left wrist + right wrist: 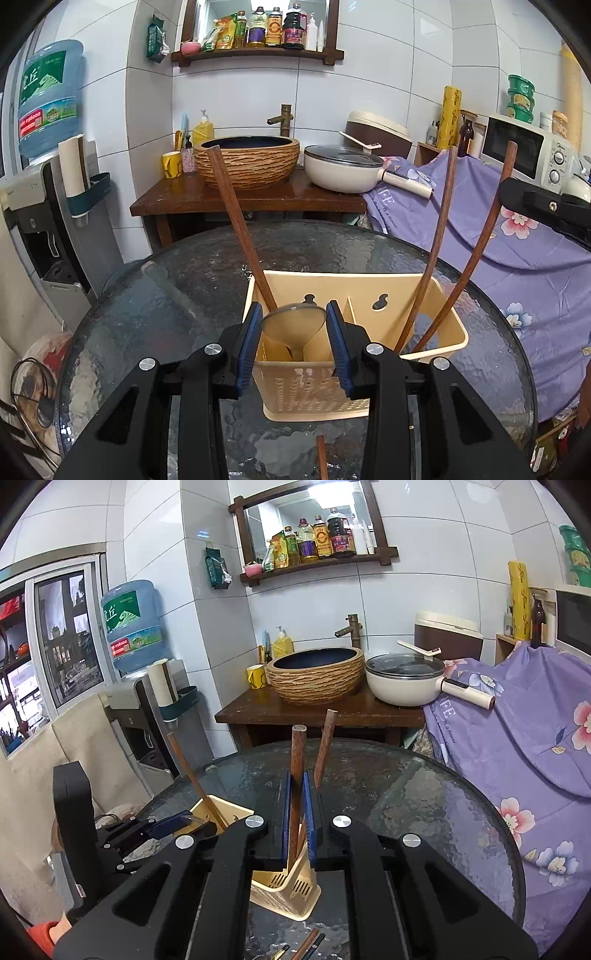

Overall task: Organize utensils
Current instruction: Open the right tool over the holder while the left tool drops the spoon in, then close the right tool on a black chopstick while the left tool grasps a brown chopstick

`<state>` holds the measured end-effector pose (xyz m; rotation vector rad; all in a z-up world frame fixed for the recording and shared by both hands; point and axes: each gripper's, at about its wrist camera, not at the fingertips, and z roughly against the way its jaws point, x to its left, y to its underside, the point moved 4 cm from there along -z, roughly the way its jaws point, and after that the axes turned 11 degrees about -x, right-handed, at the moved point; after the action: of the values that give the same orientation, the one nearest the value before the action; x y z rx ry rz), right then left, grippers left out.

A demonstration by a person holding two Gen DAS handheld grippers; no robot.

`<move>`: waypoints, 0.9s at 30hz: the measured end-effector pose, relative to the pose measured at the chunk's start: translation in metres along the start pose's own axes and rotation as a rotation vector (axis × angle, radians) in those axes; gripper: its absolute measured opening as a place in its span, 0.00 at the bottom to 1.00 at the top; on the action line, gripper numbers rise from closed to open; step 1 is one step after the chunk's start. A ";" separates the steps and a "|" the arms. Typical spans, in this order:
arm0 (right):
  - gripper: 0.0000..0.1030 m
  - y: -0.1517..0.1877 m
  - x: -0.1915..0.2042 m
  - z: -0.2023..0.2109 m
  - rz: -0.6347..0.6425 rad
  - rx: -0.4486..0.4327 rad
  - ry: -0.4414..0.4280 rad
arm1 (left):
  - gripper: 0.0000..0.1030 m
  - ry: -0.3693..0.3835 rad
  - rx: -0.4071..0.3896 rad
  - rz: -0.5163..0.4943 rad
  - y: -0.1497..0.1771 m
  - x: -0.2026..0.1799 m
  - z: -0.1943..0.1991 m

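The right claw (296, 812) is clenched on a wooden handle (296, 760), low in the right compartment of the beige caddy (369, 291) on the glass table (177, 288); a second handle (325, 746) leans just beside it; the left claw (293, 332) sits spread on either side of a translucent ladle bowl (293, 319) over the left compartment, and whether its pads actually press the bowl I cannot tell.

The risks, as I judge them: the caddy is light and stands free on slick glass, so a sideways pull on the gripped handle could tip or slide it; the tall handles lean outward, and letting go before the tip is seated could send one over the rim; the ladle bowl is round and smooth, so it may squirt out of flat pads; a loose stick (321, 458) lies on the table near the edge and could be knocked off.

Pose: the right claw comes in level from the near side, pointing at the sink; the left claw hangs above the caddy's front wall, angled slightly down; the two are close, and could collide.
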<state>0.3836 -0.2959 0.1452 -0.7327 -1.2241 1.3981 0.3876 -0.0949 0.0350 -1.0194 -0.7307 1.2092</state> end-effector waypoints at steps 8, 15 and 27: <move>0.51 0.005 0.005 0.012 0.029 -0.026 0.001 | 0.75 0.027 -0.082 -0.005 -0.005 -0.009 0.034; 0.57 0.015 0.006 0.043 0.071 -0.074 0.015 | 0.87 0.009 -0.169 -0.093 0.004 -0.021 0.075; 0.57 0.127 -0.003 0.059 0.144 0.154 0.043 | 0.76 -0.031 0.062 -0.103 0.107 0.003 0.093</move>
<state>0.2891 -0.3004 0.0415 -0.7504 -1.0343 1.5681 0.2627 -0.0665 -0.0267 -0.9036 -0.7563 1.1540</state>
